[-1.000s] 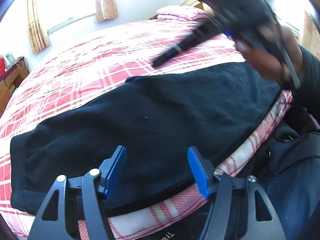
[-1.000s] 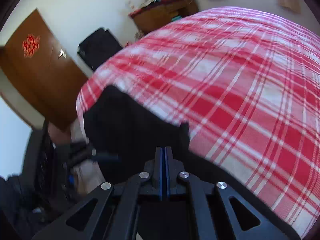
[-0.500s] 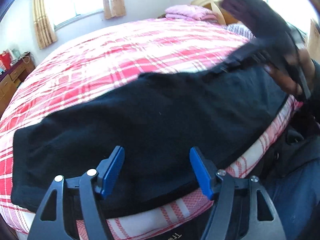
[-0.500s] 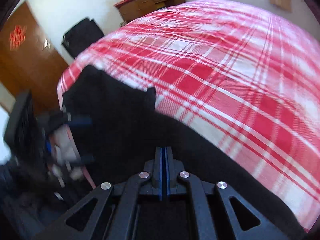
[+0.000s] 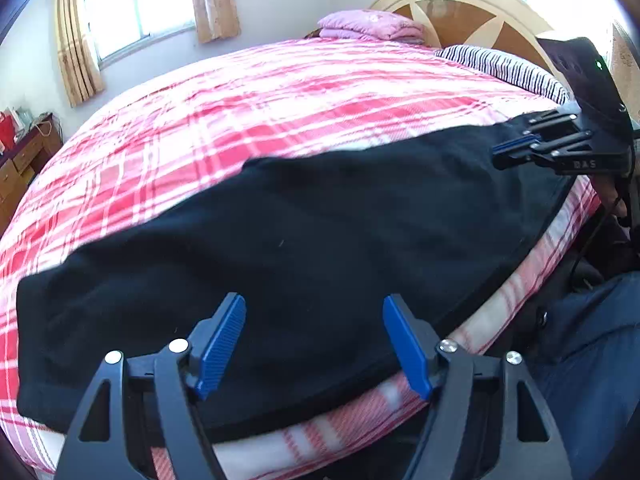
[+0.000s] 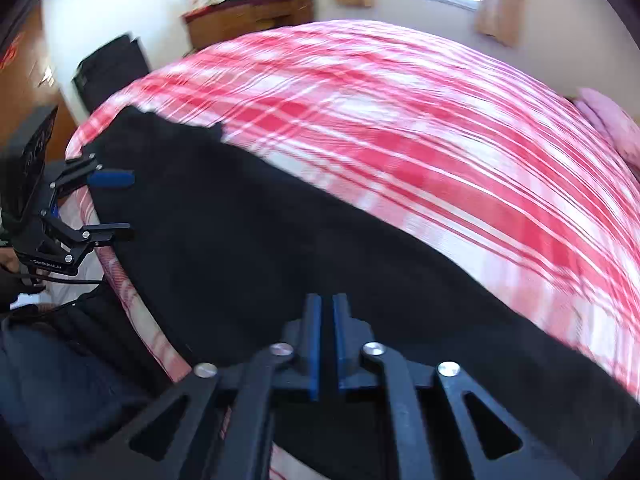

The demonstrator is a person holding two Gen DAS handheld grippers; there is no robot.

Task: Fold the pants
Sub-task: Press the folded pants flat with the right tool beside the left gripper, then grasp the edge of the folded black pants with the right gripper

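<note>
Across the near edge of the red-and-white plaid bed [image 5: 280,92] lie soft, limp black fleece pants [image 5: 304,240] (best pinched at cuff and waistband), the left claw [image 5: 314,346] released above them, the right claw [image 6: 326,344] seemingly clenched on nothing.

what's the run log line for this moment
task: fold pants | black pants flat along near edge of plaid bed | left gripper open above pants | right gripper nearly shut at pants' other end, grip unclear
</note>
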